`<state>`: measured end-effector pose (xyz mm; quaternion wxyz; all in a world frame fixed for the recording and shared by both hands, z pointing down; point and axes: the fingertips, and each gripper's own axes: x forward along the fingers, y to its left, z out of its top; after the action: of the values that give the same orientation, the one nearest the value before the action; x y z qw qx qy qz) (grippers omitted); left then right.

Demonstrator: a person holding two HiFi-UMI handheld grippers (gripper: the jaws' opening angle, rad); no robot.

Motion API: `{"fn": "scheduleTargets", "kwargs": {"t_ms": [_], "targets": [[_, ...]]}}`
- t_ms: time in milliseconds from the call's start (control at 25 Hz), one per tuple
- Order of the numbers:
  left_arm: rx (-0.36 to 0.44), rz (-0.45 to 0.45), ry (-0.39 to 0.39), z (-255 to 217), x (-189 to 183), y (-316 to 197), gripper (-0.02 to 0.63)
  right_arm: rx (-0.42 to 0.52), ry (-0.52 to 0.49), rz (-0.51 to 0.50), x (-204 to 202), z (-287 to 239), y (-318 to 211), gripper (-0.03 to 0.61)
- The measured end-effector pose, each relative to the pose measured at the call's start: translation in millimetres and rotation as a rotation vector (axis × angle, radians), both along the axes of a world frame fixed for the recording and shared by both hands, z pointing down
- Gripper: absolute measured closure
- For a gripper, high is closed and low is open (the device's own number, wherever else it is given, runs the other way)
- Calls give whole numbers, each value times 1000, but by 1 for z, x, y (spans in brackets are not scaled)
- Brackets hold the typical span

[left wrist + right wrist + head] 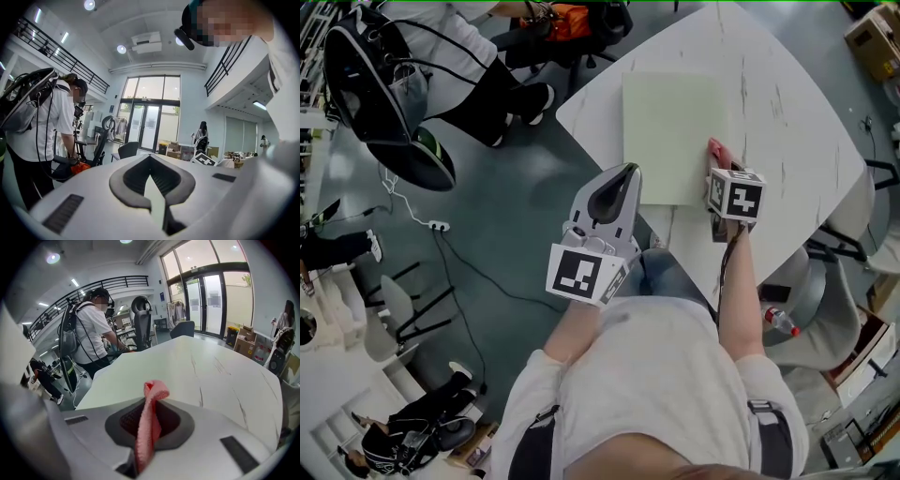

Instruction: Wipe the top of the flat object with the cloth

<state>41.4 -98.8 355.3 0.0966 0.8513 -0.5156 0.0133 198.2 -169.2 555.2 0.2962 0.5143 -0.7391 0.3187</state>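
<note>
A pale green flat sheet [673, 131] lies on the white streaked table [787, 112]. My right gripper [718, 167] hovers at the sheet's near right edge, shut on a pink cloth [715, 150]. In the right gripper view the cloth [151, 413] sticks up from between the closed jaws of the right gripper [150, 405], with the sheet [136, 369] spread out ahead. My left gripper [627, 172] is at the sheet's left edge near the table's rim. In the left gripper view a pale green strip of the sheet [157, 206] sits between the closed jaws of the left gripper [151, 176].
A person with a black backpack [370, 84] stands on the floor at the far left, next to black chairs [581, 28]. A cable and power strip [438, 226] lie on the floor. A light chair [830, 291] and a bottle [780, 322] are at the table's right.
</note>
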Motion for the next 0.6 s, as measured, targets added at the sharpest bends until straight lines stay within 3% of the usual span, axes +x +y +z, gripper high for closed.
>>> {"fn": "scheduleTargets", "kwargs": {"t_ms": [360,600], "targets": [[-2,-13,-5,-2,-24,7,601,-13,-25,-60,-57,0,10,551],[-5,-25,-11,0,-58,10,601,-17,-44,-86,-107,3,12,551]]}}
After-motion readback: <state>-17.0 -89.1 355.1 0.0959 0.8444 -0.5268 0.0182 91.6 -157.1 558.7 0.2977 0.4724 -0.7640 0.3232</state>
